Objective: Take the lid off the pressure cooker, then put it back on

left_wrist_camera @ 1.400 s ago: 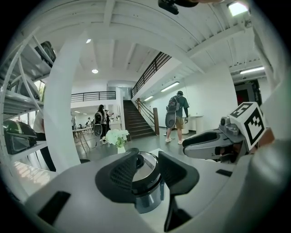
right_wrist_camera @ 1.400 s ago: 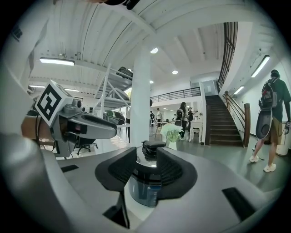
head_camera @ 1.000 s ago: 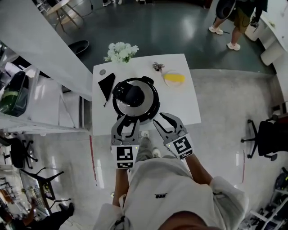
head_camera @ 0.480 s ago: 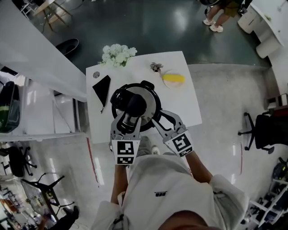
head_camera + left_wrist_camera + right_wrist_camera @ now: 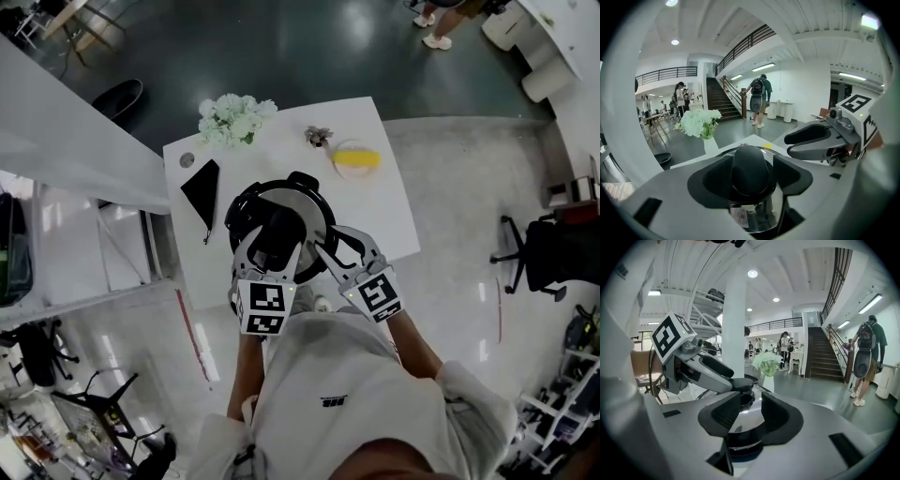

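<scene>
The steel pressure cooker (image 5: pixel 302 202), lid on, sits mid-way on the white square table (image 5: pixel 380 211). The left gripper (image 5: pixel 272 246) has just been opening its jaws, now wide astride the lid's black domed knob (image 5: pixel 750 172) without touching it, presumably lining up a grip. The right gripper (image 5: pixel 340 246), part open and empty, waits at the near rim, likely to brace.

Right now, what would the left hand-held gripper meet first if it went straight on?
Probably the black knob on the pressure cooker lid, which sits between its jaws; they have just been opening.
</scene>
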The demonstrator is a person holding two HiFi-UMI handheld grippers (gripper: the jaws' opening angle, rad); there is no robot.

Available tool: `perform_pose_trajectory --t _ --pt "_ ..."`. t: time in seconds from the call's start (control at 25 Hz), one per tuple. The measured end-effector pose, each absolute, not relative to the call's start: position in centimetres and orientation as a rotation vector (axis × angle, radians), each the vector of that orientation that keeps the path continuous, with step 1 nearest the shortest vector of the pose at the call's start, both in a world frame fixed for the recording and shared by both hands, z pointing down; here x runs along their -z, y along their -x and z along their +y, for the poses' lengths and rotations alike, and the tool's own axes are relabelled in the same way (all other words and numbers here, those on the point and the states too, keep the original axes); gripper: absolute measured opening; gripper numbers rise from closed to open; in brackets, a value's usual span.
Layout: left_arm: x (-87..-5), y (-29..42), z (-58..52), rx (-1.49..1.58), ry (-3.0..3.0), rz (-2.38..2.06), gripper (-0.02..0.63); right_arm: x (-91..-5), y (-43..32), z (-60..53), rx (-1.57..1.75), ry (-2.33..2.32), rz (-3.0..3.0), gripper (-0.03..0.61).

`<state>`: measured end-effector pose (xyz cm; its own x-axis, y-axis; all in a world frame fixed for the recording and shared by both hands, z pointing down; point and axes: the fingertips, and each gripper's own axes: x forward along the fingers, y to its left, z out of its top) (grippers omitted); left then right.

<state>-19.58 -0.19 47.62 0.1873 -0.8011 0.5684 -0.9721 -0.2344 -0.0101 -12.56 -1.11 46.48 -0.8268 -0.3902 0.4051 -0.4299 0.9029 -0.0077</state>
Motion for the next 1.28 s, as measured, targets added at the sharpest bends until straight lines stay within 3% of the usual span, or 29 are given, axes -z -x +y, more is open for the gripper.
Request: perform_pose_trajectory --t 0.72,1.28 --pt "-51.5 19.5 -2.1 -0.774 -2.018 -1.461 0.304 -47.3 14.0 -4.0 -0.18 -0.67 -2.609 0.137" --pt "-51.6 19.2 -2.6 -0.754 -2.03 -1.446 0.293 -47.6 12.9 -5.1 -0.157 -0.452 -2.678 0.137"
